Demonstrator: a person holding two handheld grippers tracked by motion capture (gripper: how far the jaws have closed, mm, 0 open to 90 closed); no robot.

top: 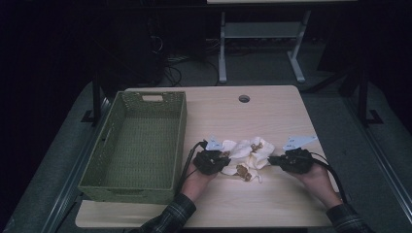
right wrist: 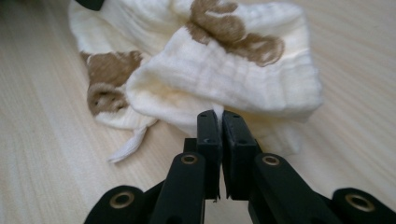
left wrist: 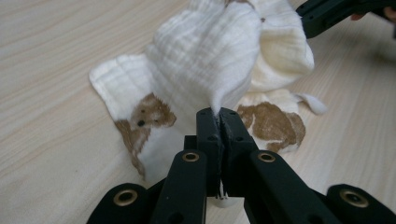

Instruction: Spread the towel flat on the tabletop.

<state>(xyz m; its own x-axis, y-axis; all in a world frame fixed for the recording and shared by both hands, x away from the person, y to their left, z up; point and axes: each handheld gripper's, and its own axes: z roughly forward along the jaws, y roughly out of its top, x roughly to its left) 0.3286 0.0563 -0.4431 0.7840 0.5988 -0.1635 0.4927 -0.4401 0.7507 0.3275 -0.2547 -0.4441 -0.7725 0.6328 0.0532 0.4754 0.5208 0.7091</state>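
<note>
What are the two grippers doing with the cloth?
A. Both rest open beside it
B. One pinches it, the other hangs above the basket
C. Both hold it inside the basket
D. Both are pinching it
D: the left gripper and the right gripper each have their jaws shut on a fold of the cloth lying on the table.

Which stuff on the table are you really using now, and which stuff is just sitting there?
In use:
- cream cloth with brown animal prints
- left gripper, pinching the cloth
- right gripper, pinching the cloth

Just sitting there:
- green woven basket, beside the cloth
</note>
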